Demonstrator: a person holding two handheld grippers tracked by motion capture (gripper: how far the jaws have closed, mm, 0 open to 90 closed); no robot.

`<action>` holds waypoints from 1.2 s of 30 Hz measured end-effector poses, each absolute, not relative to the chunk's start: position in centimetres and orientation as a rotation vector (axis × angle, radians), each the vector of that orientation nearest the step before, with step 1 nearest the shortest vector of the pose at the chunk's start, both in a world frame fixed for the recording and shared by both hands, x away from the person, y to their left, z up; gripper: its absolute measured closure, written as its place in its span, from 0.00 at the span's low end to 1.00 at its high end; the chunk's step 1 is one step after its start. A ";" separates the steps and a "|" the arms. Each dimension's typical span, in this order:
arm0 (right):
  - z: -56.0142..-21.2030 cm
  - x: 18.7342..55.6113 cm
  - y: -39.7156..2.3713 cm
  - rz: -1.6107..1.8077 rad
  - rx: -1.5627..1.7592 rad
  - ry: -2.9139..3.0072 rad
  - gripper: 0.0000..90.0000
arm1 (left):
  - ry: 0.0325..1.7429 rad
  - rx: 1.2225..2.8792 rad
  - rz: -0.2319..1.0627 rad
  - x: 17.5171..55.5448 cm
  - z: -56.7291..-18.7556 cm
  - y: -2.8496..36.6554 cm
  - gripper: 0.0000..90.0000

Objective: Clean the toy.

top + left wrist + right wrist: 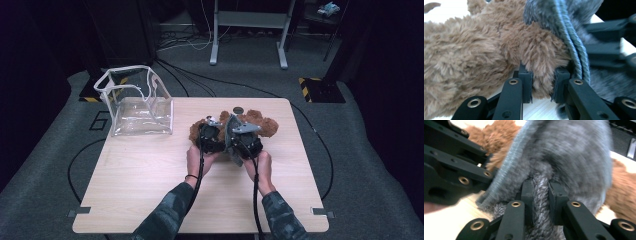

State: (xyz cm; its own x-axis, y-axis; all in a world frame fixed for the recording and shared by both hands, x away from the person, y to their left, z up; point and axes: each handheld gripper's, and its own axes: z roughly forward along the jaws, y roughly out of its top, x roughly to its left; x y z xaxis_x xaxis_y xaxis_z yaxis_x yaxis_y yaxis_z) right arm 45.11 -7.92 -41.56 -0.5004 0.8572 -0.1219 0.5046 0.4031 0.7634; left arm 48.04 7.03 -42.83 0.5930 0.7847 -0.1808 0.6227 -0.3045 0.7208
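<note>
A brown plush toy [260, 122] lies on the wooden table [150, 185] right of centre, wearing a grey fuzzy garment [231, 131]. My left gripper [210, 136] sits at the toy's left side. In the left gripper view its jaws are shut on a brown furry limb [541, 62], beside the garment's ribbed grey edge [574, 45]. My right gripper [245, 142] is just to the right of it. Seen from the right gripper view, its jaws pinch a fold of the grey garment [540, 195], with brown fur [621, 195] behind it.
A clear plastic bag [136, 102] with white trim stands open at the table's back left corner. A small dark round object [238, 109] lies just behind the toy. Cables and a metal frame are on the floor beyond the table.
</note>
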 end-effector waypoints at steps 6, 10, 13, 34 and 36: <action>-42.2 46.9 -9.4 0.868 1.276 2.111 0.86 | 1.115 2.026 0.242 48.2 -43.1 7.4 0.83; -42.1 48.0 -12.5 0.836 1.374 2.023 0.86 | 1.123 2.019 0.238 48.3 -43.1 7.7 0.83; -42.0 48.8 -15.0 0.788 1.450 1.970 0.86 | 1.125 2.019 0.235 48.3 -43.1 7.8 0.83; -41.7 44.3 -13.1 0.919 1.330 2.002 0.85 | 1.088 2.005 0.253 47.8 -40.5 7.2 0.83; -41.2 43.6 -11.9 0.949 1.280 2.017 0.85 | 1.075 2.001 0.261 47.7 -40.0 7.4 0.83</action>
State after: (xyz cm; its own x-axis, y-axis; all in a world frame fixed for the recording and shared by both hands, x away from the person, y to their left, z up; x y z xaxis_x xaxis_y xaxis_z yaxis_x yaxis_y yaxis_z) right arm 43.63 -11.87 -41.20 -0.3843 0.9192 -0.0861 0.5197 0.2925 0.8027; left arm 47.71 7.39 -40.00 0.6124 0.7675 -0.1896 0.5951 -0.2897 0.7497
